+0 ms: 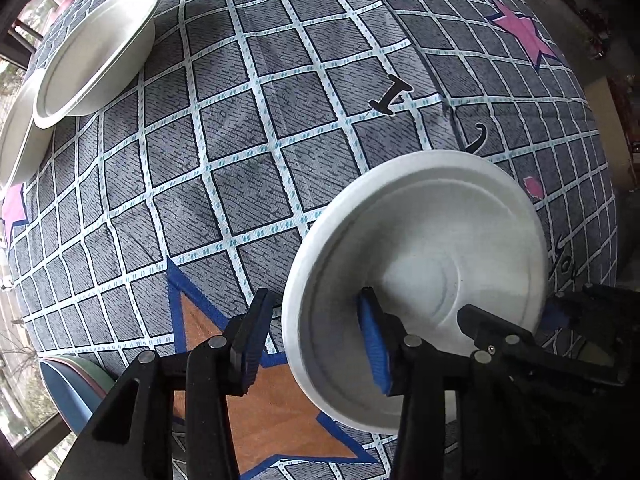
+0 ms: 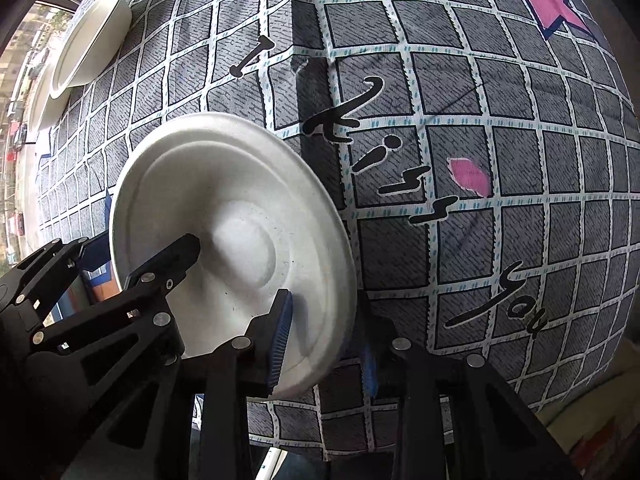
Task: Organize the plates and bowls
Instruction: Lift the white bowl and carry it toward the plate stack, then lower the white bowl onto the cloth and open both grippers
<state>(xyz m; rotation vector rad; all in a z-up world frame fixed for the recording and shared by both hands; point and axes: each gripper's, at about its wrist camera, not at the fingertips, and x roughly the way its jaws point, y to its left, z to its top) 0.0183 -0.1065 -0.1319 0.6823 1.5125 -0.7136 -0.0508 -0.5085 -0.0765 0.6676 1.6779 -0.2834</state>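
My left gripper (image 1: 316, 340) straddles the near rim of the white bowl (image 1: 424, 280), fingers slightly apart, their pads not clearly pressing; my right gripper (image 2: 326, 344) brackets the opposite rim, equally loose; grip uncertain; ahead lies bare checked cloth (image 1: 240, 140); far to the upper left another bowl (image 1: 96, 52) overlaps a plate (image 1: 18, 140) near the table's edge.

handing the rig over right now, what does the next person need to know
Left tool: open, straddling the near white bowl at its rim.
Right tool: astride another part of that rim; grip unclear.
The near bowl is over the checked cloth. The far white bowl overlaps another white dish at the cloth's far edge.
Done: near bowl not stacked yet.
Left: probably nest it with the far bowl.
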